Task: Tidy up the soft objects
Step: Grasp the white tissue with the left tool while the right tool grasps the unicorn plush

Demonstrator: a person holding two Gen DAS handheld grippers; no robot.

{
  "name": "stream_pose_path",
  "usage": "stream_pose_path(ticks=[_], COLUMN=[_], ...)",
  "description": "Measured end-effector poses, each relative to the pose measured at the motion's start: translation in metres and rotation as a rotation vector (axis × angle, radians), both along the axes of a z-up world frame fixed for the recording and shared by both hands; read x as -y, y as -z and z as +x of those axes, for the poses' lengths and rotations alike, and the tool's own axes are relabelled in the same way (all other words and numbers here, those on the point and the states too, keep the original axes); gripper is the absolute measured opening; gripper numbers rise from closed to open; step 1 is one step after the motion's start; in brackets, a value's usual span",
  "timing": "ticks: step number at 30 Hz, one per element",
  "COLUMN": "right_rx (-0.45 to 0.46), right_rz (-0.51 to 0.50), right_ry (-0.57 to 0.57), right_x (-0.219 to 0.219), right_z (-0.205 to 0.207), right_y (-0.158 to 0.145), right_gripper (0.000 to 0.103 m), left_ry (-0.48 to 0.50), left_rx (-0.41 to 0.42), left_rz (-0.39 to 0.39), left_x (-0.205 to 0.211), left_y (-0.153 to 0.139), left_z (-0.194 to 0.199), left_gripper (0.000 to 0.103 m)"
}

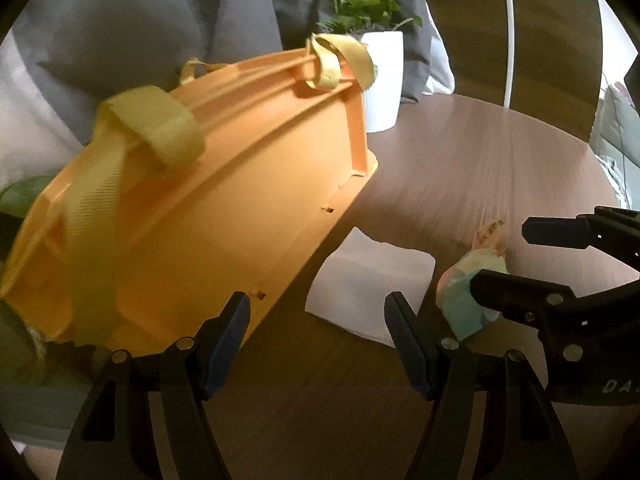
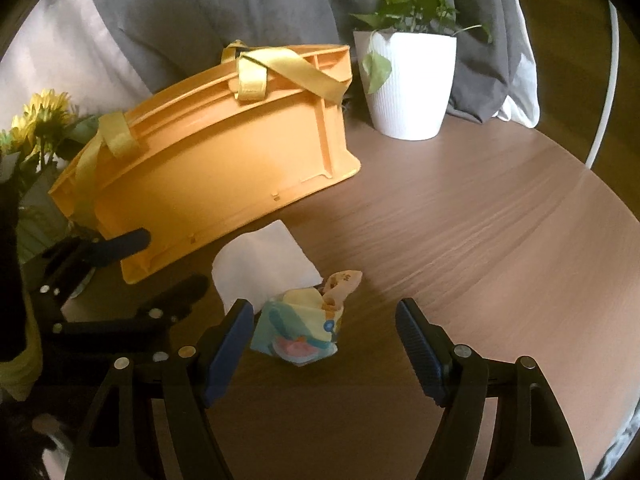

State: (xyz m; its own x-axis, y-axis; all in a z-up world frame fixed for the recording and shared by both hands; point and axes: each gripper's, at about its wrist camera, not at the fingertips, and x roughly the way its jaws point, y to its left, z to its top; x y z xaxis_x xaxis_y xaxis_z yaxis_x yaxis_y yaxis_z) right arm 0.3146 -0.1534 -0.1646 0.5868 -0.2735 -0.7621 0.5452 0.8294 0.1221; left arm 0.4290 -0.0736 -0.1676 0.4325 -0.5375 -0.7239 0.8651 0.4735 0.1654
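An orange plastic basket [image 2: 216,168] with yellow fabric straps [image 2: 296,68] stands on the round wooden table [image 2: 460,224]; it also fills the left of the left wrist view [image 1: 208,208]. A white folded cloth [image 2: 264,264] lies in front of it, also in the left wrist view [image 1: 368,280]. A small pastel printed cloth bundle [image 2: 304,328] lies beside the white cloth, also in the left wrist view [image 1: 464,296]. My right gripper [image 2: 324,344] is open, its jaws wide around the bundle and not touching it. My left gripper [image 1: 318,340] is open and empty, just in front of the white cloth.
A white pot with a green plant [image 2: 408,80] stands behind the basket's right end. Yellow flowers [image 2: 40,116] are at the far left. Grey fabric [image 2: 208,4] hangs behind the table. A white curved tube [image 2: 604,92] rises at the right.
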Motion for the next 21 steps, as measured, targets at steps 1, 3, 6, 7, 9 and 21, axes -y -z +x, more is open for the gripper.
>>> stream_pose_path(ticks=[1,3,6,7,9,21], right_rx=[0.001,0.000,-0.002,-0.004,-0.008,-0.002], right_rz=[0.002,0.012,0.034,0.043,0.057,0.130], right_ry=[0.000,0.000,0.003,0.004,0.006,-0.033], right_x=[0.001,0.002,0.006,0.007,0.010,0.014], right_z=[0.001,0.004,0.006,0.007,0.008,0.012], right_y=[0.001,0.004,0.007,0.009,0.011,0.021], right_gripper=[0.072,0.070,0.067,0.065,0.063,0.048], left_ry=[0.004,0.019,0.037,0.043,0.051,0.054], left_rx=[0.000,-0.002,-0.018,-0.024,-0.040,-0.115], left_rz=[0.003,0.008,0.020,0.022,0.030,0.044], left_x=[0.002,0.006,0.012,0.014,0.018,0.026], left_y=[0.001,0.004,0.008,0.010,0.014,0.027], left_z=[0.001,0.003,0.006,0.007,0.009,0.008], left_gripper=[0.069,0.069,0.069,0.069,0.069,0.042])
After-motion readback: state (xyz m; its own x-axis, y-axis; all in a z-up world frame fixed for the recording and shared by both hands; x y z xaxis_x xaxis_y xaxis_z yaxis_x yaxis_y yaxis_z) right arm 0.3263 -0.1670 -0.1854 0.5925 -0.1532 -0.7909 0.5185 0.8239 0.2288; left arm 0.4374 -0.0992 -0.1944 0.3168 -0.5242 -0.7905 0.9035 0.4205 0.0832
